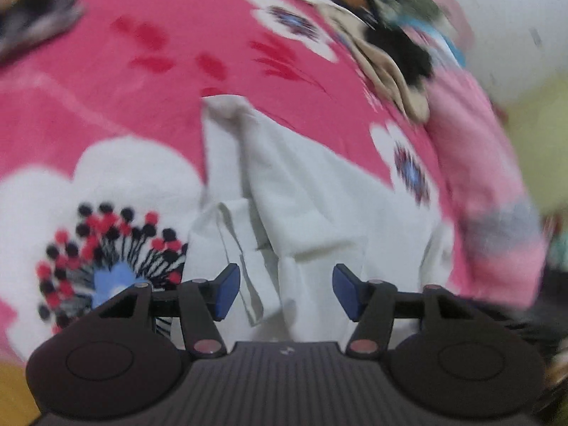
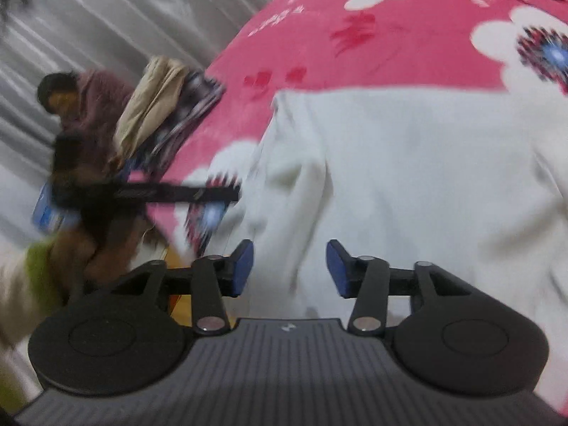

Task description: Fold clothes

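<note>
Nearby, heaped clothes [image 1: 387,60] edge the pink blanket [image 1: 149,71]; both tongs [image 1: 285,293] [image 2: 289,269] gape, empty, over the white garment [image 1: 305,195].

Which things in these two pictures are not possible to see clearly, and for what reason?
- Left wrist view: the white garment has its near edge hidden behind the left gripper; the kind of garment is unclear.
- Left wrist view: the clothes pile at the top is smeared by motion blur.
- Right wrist view: the dark bar at the left is blurred; what it is cannot be told.
- Right wrist view: the white garment runs off the right edge.
</note>
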A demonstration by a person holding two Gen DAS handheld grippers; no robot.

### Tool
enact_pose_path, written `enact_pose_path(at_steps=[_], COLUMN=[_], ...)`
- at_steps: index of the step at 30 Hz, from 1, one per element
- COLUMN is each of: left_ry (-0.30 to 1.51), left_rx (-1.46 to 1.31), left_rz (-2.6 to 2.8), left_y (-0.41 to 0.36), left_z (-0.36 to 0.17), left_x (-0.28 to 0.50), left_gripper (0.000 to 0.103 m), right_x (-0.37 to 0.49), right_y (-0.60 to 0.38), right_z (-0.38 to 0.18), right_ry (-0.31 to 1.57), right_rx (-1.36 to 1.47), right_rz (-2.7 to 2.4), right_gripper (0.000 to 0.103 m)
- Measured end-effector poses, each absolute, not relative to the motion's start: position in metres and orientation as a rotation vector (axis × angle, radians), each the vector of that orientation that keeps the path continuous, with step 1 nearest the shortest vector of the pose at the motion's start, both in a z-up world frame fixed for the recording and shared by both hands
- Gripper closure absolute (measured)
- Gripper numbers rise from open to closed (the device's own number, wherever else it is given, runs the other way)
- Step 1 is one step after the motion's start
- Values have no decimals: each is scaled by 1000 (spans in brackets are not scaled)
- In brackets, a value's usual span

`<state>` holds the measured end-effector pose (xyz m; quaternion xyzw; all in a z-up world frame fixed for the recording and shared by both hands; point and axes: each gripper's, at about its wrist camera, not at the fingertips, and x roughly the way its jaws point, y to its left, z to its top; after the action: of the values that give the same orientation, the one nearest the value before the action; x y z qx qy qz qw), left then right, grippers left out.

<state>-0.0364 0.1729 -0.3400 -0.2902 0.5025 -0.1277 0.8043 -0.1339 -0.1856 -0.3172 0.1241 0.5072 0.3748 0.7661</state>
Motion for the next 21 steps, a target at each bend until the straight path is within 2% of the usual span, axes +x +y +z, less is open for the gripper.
enact_pose_path(at_steps=[1, 4, 6, 7, 8, 12, 15, 21], left_ry=[1080, 1097, 1118, 1129, 1140, 1168, 1181, 1176], left_rx=[-656, -682, -661, -653, -651, -678, -717, -781], left_rz=[-265, -263, -279, -288, -298, -294, -262, -203], left_y=[180, 196, 203, 206, 209, 226, 244, 268], left_z=[-342, -347, -349, -349, -350, -351, -357, -366], left_x=[-35, -32, -31, -31, -30, -30, -31, -35], left_gripper=[44, 45, 46, 46, 46, 45, 45, 45], right_x=[-123, -99, -86, -81, -81, -97, -120, -154], right_y=[-177, -151, -141, -136, -135, -116, -78, -3], right_z=[-322, -340, -354, -359, -358, -322, -296, -330], right_ry=[1099, 1097, 1120, 1130, 1137, 1027, 921, 847], right_rx=[281, 288, 294, 298, 304, 178, -98, -574], right_rz=[803, 761, 714, 694, 696, 757, 888, 1110], right_gripper=[47, 45, 53, 81, 102, 102, 102, 95])
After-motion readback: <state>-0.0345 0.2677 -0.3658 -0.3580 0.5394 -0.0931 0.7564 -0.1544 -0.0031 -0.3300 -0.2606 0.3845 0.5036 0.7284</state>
